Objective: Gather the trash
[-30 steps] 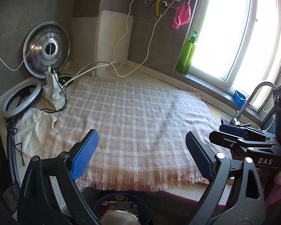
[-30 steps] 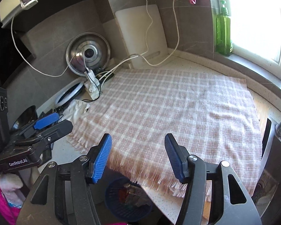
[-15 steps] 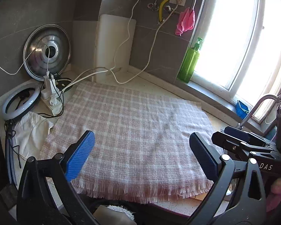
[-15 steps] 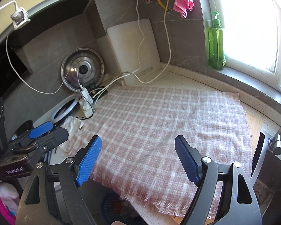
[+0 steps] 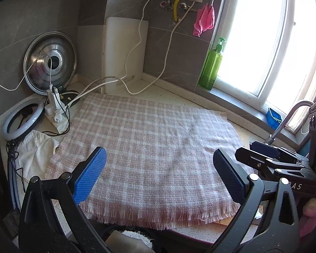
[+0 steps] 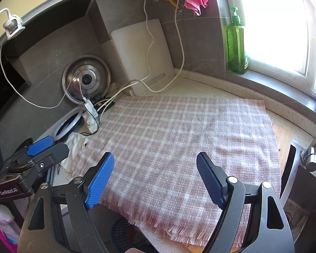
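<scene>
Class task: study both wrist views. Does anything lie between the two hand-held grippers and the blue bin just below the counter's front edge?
Nothing visible blocks it. The left hand-held gripper and right hand-held gripper hang open and empty over the checked cloth; the blue bin sits below the cloth's fringe, partly hidden by the counter edge and fingers.

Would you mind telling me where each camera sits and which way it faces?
Left wrist: on the left gripper, angled down over the plaid cloth; its open fingers frame the view, right gripper at right.
Right wrist: on the right gripper, same aim; open fingers, left gripper at left.
Shared: cloth, pot lid, green bottle.
</scene>
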{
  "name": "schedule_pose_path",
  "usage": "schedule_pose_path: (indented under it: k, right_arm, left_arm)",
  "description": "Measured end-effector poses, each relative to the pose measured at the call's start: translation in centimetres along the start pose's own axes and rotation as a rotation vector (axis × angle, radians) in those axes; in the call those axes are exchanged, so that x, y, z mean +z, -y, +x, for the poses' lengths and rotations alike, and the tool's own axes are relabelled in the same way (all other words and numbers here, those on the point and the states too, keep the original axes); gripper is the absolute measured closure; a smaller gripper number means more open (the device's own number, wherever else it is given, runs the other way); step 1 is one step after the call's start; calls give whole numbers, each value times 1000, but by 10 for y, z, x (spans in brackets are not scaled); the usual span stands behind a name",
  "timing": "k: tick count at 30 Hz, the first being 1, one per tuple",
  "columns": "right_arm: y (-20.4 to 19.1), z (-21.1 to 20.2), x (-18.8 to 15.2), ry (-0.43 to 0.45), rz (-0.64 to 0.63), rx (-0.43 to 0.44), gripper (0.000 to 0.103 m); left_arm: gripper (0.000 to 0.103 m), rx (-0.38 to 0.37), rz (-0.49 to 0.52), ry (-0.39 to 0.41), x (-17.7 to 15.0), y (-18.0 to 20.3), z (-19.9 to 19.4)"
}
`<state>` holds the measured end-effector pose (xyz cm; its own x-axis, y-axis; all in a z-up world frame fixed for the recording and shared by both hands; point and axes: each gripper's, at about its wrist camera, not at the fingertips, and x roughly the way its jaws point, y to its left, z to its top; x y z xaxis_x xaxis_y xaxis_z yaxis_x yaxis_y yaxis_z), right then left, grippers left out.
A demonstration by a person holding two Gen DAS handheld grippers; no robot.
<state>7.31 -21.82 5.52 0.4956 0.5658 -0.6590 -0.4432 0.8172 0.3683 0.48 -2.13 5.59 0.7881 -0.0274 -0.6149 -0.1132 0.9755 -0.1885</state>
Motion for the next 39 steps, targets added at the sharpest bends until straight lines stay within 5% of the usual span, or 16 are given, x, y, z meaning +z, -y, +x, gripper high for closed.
schedule_pose_path:
  k: [39]
  right_arm:
    - [-2, 5, -7, -35, 47, 13, 23]
  left_arm:
    - [0, 67, -15, -9, -7, -7, -10]
